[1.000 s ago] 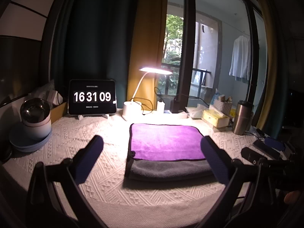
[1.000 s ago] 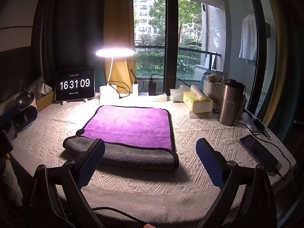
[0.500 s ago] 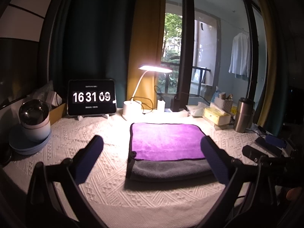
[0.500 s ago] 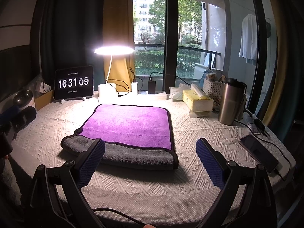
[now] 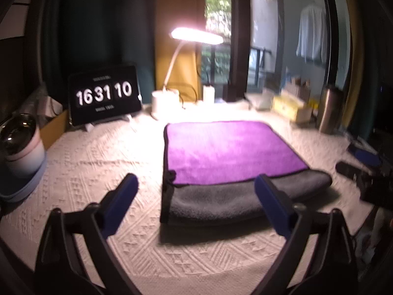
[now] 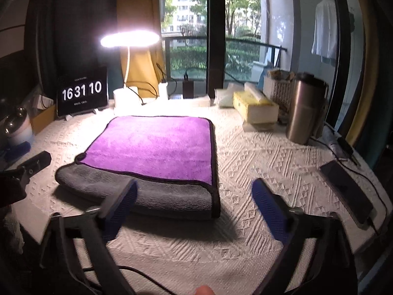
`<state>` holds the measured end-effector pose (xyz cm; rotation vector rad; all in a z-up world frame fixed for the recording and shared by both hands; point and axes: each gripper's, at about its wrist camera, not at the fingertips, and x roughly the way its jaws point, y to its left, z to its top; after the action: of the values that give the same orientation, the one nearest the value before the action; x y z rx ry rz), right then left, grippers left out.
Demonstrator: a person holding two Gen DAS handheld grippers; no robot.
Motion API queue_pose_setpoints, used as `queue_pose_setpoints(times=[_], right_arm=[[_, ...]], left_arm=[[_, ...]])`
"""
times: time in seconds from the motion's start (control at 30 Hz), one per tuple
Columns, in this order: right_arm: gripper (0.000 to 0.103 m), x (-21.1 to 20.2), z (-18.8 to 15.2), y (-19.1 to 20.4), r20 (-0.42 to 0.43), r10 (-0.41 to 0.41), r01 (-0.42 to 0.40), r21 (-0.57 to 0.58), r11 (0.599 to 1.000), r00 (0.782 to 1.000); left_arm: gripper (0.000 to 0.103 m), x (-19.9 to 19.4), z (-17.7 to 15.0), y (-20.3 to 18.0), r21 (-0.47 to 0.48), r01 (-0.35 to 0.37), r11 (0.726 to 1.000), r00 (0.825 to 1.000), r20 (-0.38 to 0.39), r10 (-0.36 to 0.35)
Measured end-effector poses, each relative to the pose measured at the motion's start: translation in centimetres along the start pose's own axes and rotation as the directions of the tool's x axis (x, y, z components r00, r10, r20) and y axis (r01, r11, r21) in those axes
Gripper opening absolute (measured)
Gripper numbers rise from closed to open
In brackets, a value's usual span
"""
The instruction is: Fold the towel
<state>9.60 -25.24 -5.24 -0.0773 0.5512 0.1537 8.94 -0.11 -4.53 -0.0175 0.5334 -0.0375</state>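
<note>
White tablecloth [image 6: 245,167] | towel [image 6: 152,152] folded, near edge grey | left tongs [image 5: 196,191], right tongs [image 6: 194,196] spread, empty

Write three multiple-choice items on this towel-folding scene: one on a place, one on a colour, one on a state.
1. Where does the steel tumbler stand relative to the folded towel, in the right wrist view?
A. Left
B. Right
C. On top

2. Which colour is the towel's top layer?
A. Purple
B. Green
C. White

3. How are the left gripper and right gripper?
A. Both shut on the towel
B. One open
C. Both open, empty

Answers: 1 B, it stands past the yellow tissue box. 2 A, purple lies over the grey layer. 3 C, the blue pads stand wide apart, holding nothing.
</note>
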Motion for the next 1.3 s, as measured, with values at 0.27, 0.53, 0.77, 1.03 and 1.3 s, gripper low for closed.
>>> queue_pose_setpoints(times=[0.27, 0.53, 0.77, 1.03, 1.3], right_arm=[[0.079, 4.9, 0.1, -1.8, -0.127, 0.075, -0.075, 0.003, 0.997, 0.989], [0.074, 7.7, 0.8, -2.9, -0.226, 0.134, -0.135, 0.012, 0.991, 0.965], [0.063, 9.5, -0.1, -2.5, -0.269, 0.126, -0.117, 0.049, 0.992, 0.955], [0.032, 9.1, -0.9, -1.9, -0.289, 0.053, -0.039, 0.057, 0.998, 0.956], [0.007, 7.4, -0.8, -0.4, -0.219, -0.059, 0.057, -0.012, 0.998, 0.974]], left_arm=[[0.087, 4.8, -0.3, 0.1, -0.025, -0.040, 0.999, 0.985, -0.169, 0.035], [0.073, 7.5, -0.8, 1.0, -0.058, -0.051, 0.997, 0.959, -0.281, 0.033], [0.067, 8.7, -1.7, 1.9, -0.080, 0.017, 0.997, 0.941, -0.336, -0.043], [0.037, 8.9, -1.9, 1.4, -0.046, 0.060, 0.997, 0.938, -0.338, -0.072], [0.009, 8.1, -1.5, 1.5, -0.044, 0.085, 0.995, 0.955, -0.280, -0.094]])
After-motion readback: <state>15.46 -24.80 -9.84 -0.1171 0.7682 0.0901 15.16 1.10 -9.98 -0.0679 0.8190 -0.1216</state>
